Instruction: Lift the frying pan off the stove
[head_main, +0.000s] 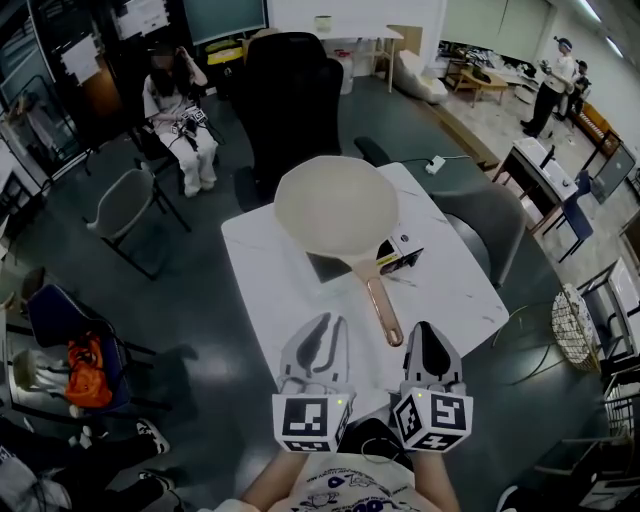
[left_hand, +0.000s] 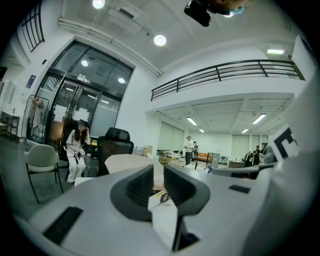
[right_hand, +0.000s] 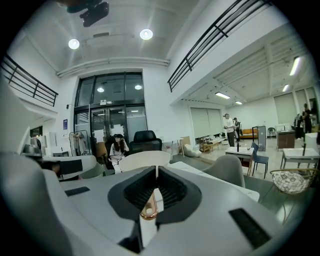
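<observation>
Nothing lifted yet. Frying pan (head_main: 335, 208) flat on the stove (head_main: 325, 268), handle (head_main: 380, 300) jutting off the stove across the worktop (head_main: 262, 280). Left gripper (head_main: 322, 328) and right gripper (head_main: 424, 336) both closed, empty, short of the stove. Left to do: opening, grasping the handle, lifting.

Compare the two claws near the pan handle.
The left claw sits left of the pan handle; the right claw sits right of it. The right claw is nearer the handle's tip than the left claw. Both are shut and empty.
</observation>
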